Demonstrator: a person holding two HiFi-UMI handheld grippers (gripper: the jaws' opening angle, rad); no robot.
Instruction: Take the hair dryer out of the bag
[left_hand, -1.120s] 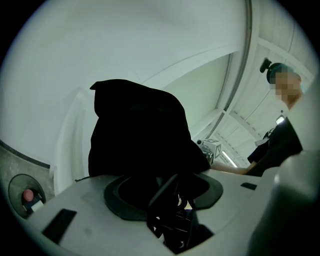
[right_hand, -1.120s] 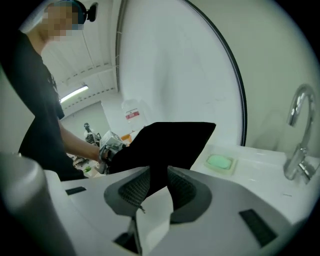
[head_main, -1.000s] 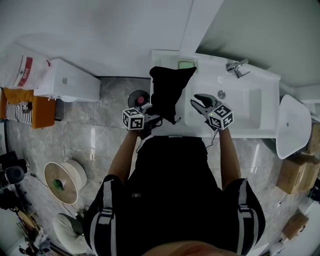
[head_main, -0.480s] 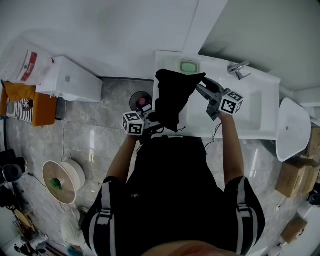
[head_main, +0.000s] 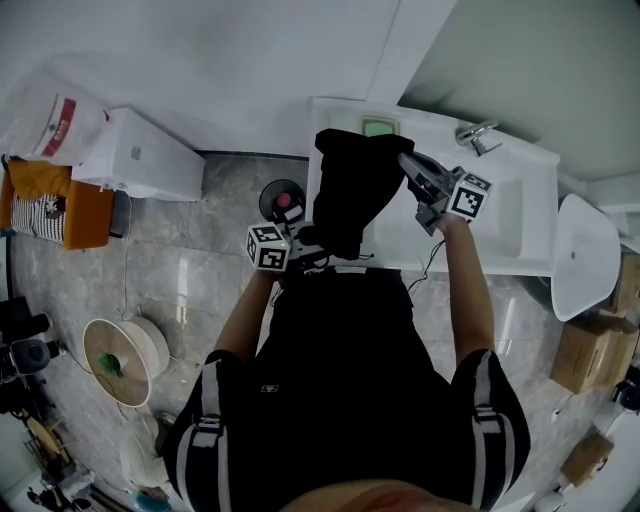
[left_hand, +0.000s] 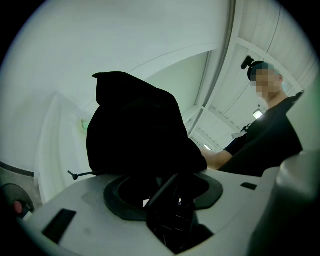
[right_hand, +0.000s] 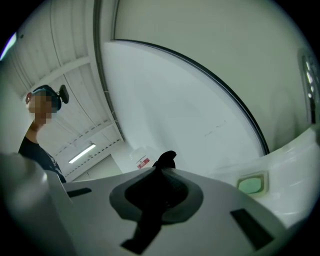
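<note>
A black drawstring bag (head_main: 350, 190) hangs upright over the left end of the white counter (head_main: 400, 256), stretched between my two grippers. My left gripper (head_main: 306, 240) is at the bag's lower end, jaws set wide and shut on the bulky fabric (left_hand: 135, 135). My right gripper (head_main: 411, 168) holds the bag's top right corner, and a tip of black cloth (right_hand: 166, 159) pokes out between its shut jaws (right_hand: 160, 176). No hair dryer shows; whatever is inside the bag is hidden.
A sink basin (head_main: 500, 215) with a faucet (head_main: 475, 135) lies to the right of the bag. A green soap dish (head_main: 378, 128) sits behind it. On the floor stand a white cabinet (head_main: 140, 160), a small round bin (head_main: 280, 200) and a cable spool (head_main: 120, 360).
My right gripper rose from over the sink's front to the bag's top right corner and closed on it. The bag now stands taller and more stretched. The left gripper barely shifted.
</note>
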